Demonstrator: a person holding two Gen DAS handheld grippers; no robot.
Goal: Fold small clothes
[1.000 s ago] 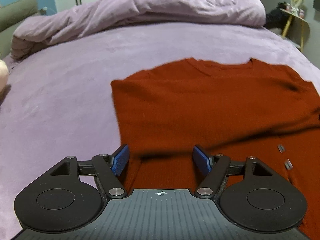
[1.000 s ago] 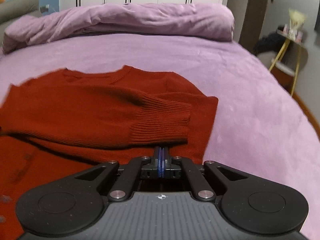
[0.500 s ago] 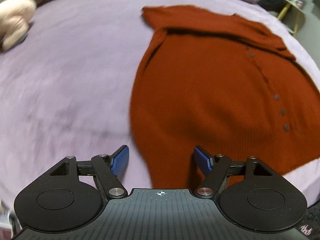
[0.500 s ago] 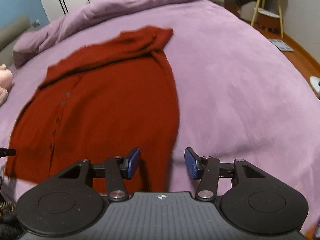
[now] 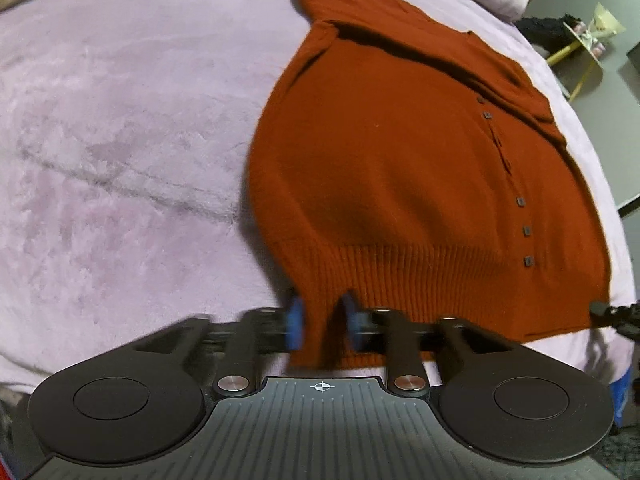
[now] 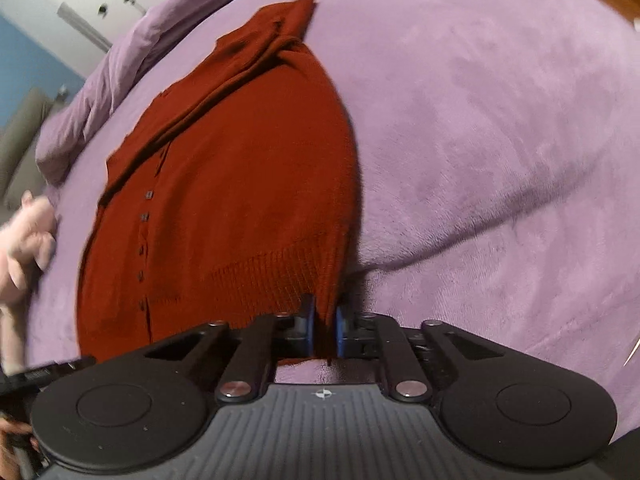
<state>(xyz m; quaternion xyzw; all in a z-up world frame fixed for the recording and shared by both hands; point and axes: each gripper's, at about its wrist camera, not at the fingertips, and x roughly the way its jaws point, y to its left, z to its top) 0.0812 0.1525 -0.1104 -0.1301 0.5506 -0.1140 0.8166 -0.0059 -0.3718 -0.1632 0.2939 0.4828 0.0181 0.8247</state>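
A rust-red knitted cardigan (image 5: 400,168) with small dark buttons lies flat on the purple bedspread, sleeves folded across its top; it also shows in the right wrist view (image 6: 240,184). My left gripper (image 5: 320,320) is at the ribbed hem's left corner, its blue pads (image 5: 295,322) closing on the fabric with a gap still showing. My right gripper (image 6: 324,330) is shut on the hem's right corner, cloth pinched between the pads (image 6: 309,328).
The purple bedspread (image 5: 120,140) spreads wide to the left and right of the cardigan. A rolled purple duvet (image 6: 120,68) lies at the bed's far end. A pale plush toy (image 6: 24,240) sits left. A yellow-legged side table (image 5: 588,40) stands beyond the bed.
Both grippers have moved from the cardigan's upper part down to its hem. Both jaws were open half a second ago and have closed in on the hem corners.
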